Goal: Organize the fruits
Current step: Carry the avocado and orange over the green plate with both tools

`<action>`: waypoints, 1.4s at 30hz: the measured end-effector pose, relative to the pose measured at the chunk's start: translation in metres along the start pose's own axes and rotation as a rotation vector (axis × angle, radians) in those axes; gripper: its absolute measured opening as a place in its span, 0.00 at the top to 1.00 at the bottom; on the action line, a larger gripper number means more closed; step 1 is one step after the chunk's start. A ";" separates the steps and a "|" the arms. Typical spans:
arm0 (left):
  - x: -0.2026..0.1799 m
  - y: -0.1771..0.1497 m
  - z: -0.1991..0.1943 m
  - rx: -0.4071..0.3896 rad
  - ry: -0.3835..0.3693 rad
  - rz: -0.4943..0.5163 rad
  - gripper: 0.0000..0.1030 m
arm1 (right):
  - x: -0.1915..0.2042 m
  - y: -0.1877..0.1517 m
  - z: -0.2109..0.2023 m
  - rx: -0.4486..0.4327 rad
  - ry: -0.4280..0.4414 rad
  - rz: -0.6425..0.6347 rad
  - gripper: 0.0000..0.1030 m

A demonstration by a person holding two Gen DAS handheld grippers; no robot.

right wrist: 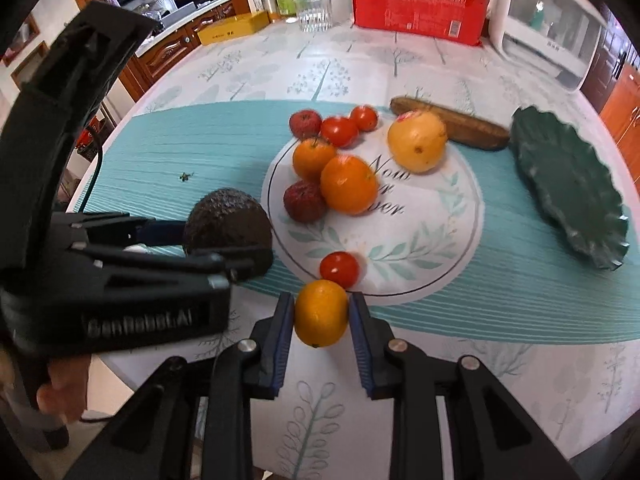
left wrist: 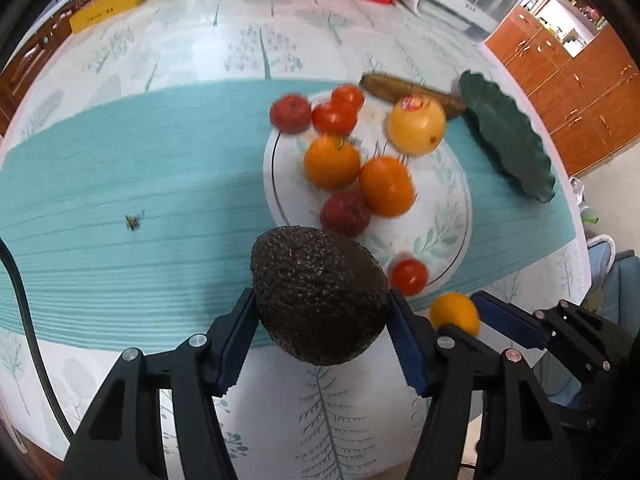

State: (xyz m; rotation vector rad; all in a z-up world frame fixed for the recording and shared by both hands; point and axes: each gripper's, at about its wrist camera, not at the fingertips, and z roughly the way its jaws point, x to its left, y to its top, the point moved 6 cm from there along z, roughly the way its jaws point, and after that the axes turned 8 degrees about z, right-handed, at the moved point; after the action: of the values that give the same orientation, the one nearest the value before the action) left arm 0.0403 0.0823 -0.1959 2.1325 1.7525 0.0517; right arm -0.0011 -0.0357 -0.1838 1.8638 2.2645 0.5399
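Note:
My left gripper [left wrist: 322,312] is shut on a dark bumpy avocado [left wrist: 318,294] and holds it just left of the white leaf-print plate [left wrist: 448,224]; the avocado also shows in the right wrist view [right wrist: 228,226]. My right gripper [right wrist: 322,308] is shut on a small orange [right wrist: 320,312] at the plate's near edge; that orange shows in the left wrist view [left wrist: 456,314]. On the plate lie two oranges [right wrist: 348,184], a yellow grapefruit [right wrist: 418,140], red tomatoes [right wrist: 340,268] and red strawberries [right wrist: 304,200].
A dark green scalloped plate [right wrist: 572,188] lies to the right on the teal runner [right wrist: 160,148]. A brown cucumber-like vegetable [right wrist: 452,128] lies behind the white plate. A red bag [right wrist: 420,0], bottles, a yellow box [right wrist: 234,28] and a white appliance [right wrist: 548,20] stand at the table's back.

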 end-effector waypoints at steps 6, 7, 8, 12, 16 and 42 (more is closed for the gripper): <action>-0.022 0.021 -0.033 -0.090 -0.002 0.059 0.40 | -0.018 0.008 -0.031 -0.050 -0.043 0.007 0.73; -0.026 0.024 -0.038 -0.100 -0.002 0.069 0.40 | -0.021 0.010 -0.036 -0.055 -0.049 0.009 0.73; -0.030 0.025 -0.044 -0.111 -0.001 0.082 0.40 | -0.025 0.012 -0.041 -0.062 -0.055 0.014 0.73; -0.052 0.037 -0.065 -0.164 0.010 0.155 0.40 | -0.038 0.020 -0.062 -0.094 -0.063 0.040 0.73; -0.072 0.048 -0.079 -0.196 0.011 0.212 0.40 | -0.051 0.027 -0.074 -0.121 -0.069 0.087 0.73; -0.224 0.173 -0.001 -0.161 0.046 0.119 0.40 | -0.276 0.102 -0.073 -0.116 -0.037 0.199 0.73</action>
State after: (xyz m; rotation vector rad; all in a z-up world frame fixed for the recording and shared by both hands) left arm 0.1524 -0.1566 -0.0953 2.1307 1.5868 0.2667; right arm 0.1257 -0.3000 -0.1072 2.0342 1.9915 0.6451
